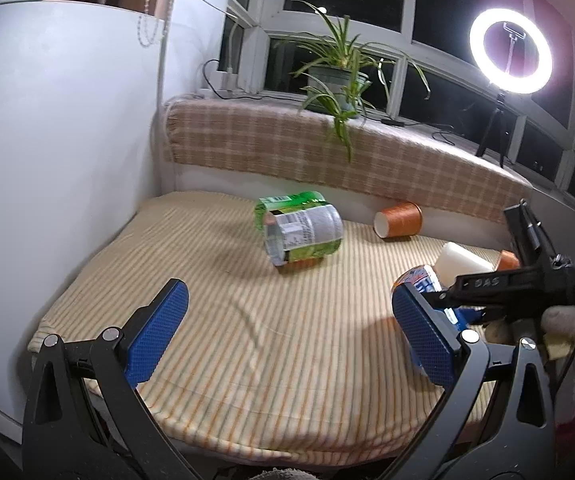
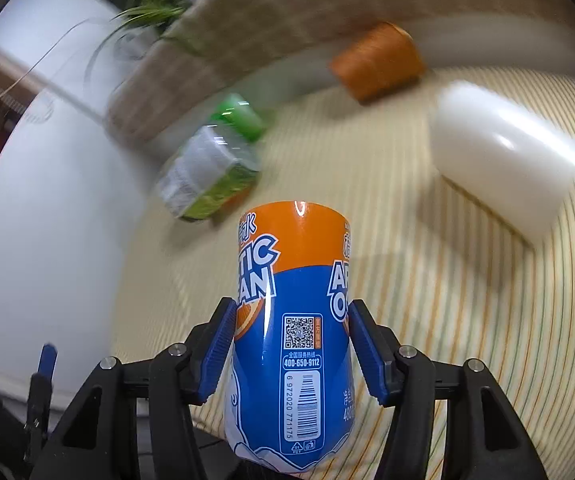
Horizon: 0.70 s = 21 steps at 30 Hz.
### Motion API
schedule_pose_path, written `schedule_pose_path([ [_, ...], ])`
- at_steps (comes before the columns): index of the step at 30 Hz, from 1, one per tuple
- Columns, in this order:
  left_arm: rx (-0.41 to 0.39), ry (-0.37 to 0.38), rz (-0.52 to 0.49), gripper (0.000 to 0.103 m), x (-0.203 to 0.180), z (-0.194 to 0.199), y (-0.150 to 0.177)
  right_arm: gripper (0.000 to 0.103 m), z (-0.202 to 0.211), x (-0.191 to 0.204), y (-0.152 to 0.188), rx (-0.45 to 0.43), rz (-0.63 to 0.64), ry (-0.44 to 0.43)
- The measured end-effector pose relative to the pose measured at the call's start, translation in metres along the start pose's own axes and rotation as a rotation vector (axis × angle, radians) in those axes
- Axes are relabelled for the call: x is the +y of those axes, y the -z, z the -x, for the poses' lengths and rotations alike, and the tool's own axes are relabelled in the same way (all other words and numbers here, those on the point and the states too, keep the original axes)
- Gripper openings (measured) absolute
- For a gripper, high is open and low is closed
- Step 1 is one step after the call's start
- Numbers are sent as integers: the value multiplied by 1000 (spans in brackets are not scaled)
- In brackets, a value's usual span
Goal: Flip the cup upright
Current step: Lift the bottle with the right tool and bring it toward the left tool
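My right gripper [image 2: 291, 344] is shut on a blue and orange Arctic Ocean cup [image 2: 293, 300], holding it above the striped mat [image 2: 467, 320]. The same cup [image 1: 421, 278] shows at the right of the left wrist view, beside the right gripper's black frame [image 1: 527, 272]. My left gripper [image 1: 287, 328] is open and empty, low over the striped mat [image 1: 247, 340]. A green-labelled cup [image 1: 301, 232] lies on its side mid-mat, also blurred in the right wrist view [image 2: 211, 168].
An orange paper cup [image 1: 399, 220] lies on its side by the plaid backrest [image 1: 287, 148]. A white cup [image 2: 503, 156] lies on its side at the right. A potted plant [image 1: 337, 80] and ring light [image 1: 509, 50] stand on the sill. A white wall [image 1: 59, 152] is left.
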State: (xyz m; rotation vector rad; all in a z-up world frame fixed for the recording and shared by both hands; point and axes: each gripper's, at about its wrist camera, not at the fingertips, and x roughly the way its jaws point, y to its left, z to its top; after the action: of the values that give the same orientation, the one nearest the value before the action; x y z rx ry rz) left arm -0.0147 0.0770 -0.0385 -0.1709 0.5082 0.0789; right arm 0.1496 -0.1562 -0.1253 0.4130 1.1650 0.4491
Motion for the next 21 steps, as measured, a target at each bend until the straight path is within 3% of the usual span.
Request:
schedule_pose_path([
  [7, 20, 35, 9, 103, -5, -4, -2, 66, -16, -7, 6, 21, -58, 9],
  [9, 27, 51, 17, 103, -4, -6, -3, 77, -14, -6, 8, 20, -34, 8],
  [12, 46, 84, 21, 103, -6, -11, -6, 81, 2, -6, 13, -18, 16, -10],
  [14, 87, 142, 40, 103, -7, -19, -7, 82, 22, -6, 19, -68, 51, -22],
  [17, 220, 278, 125, 99, -6, -48, -8, 84, 54, -7, 30, -153, 91, -45],
  [21, 325, 360, 181, 96, -13, -77, -5, 85, 93, -15, 52, -264, 126, 3],
])
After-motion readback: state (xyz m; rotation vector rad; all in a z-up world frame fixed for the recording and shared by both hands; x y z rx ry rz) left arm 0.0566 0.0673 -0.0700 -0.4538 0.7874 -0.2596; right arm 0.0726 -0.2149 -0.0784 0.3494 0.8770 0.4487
